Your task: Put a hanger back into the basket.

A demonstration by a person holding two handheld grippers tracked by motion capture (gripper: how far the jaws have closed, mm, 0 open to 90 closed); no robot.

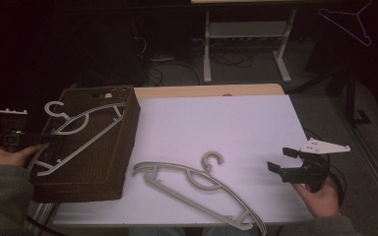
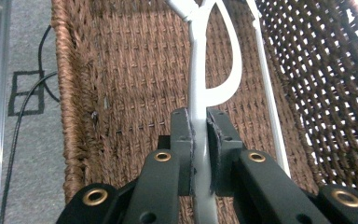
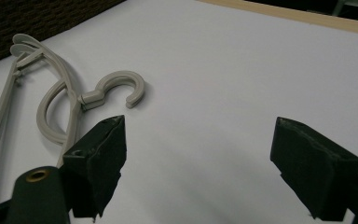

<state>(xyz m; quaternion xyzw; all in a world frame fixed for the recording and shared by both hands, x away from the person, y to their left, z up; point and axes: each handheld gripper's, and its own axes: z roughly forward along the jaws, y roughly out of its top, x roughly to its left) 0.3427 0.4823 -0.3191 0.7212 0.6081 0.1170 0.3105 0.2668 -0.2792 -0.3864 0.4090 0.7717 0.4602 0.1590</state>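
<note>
At the far left we note the left gripper (image 1: 43,139) with its black jaws clamped on one arm of a pale grey plastic coat hanger (image 2: 199,93), which lies across the open top of the brown woven wicker basket (image 1: 128,128) at the left edge of the white-topped table (image 1: 216,123), its hook poking past the basket's far-left rim. Near the table's middle, toward the near edge, we record a second pale grey plastic hanger (image 1: 197,184) lying flat just right of the basket. At the right edge the right gripper (image 3: 198,163) hovers over bare tabletop with its jaws wide apart and nothing between them, the second hanger's hook close beyond its left jaw.
</note>
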